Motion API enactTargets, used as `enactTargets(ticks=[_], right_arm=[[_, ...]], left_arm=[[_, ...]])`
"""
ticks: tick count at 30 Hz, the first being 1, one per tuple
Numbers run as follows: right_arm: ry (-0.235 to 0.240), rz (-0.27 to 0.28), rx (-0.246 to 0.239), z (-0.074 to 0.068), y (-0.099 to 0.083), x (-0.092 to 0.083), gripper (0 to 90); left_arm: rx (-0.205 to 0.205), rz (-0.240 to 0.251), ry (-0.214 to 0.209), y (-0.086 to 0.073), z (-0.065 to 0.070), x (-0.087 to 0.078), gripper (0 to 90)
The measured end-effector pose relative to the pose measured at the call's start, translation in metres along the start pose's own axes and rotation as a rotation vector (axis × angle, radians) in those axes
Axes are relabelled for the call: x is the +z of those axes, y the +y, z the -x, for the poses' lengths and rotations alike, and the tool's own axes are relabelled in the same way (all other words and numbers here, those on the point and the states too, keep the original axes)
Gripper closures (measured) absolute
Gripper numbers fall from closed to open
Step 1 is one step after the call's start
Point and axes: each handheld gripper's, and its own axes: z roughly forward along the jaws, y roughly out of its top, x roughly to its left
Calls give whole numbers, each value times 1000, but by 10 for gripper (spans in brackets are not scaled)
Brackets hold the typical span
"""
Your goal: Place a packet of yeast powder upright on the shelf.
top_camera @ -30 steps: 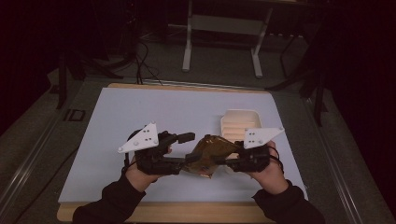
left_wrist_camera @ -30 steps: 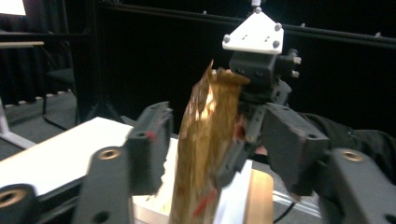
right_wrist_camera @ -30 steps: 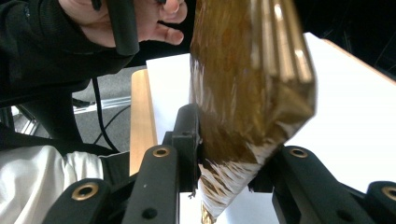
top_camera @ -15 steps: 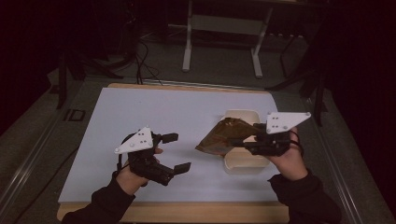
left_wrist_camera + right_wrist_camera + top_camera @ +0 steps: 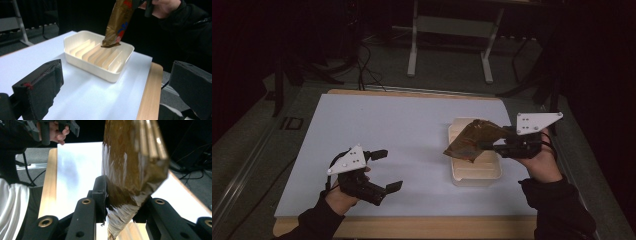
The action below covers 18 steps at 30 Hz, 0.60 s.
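A dark lab or recording room: a plain table [image 5: 412,230] with a white mat [image 5: 392,125] stands beyond the jaws, cables [image 5: 362,60] trail over grey floor, and a metal stand [image 5: 452,45] stands behind.

High view looks down the table [image 5: 377,125] from above — both claw views sit close, sharing its white top.

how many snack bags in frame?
1. The brown snack bag is pinched in the right gripper, hanging over the cream tray. No others visible.
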Motion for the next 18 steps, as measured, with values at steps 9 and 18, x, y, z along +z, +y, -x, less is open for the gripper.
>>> enactTargets(ticks=[9,18], right_arm=[[5,-43,19,0,-32,0,699],[48,-113,63,4,-53,2,699]], left_arm=[[-12,-6,6,-23,-6,2,0],[5,13,26,-40,-14,4,0]])
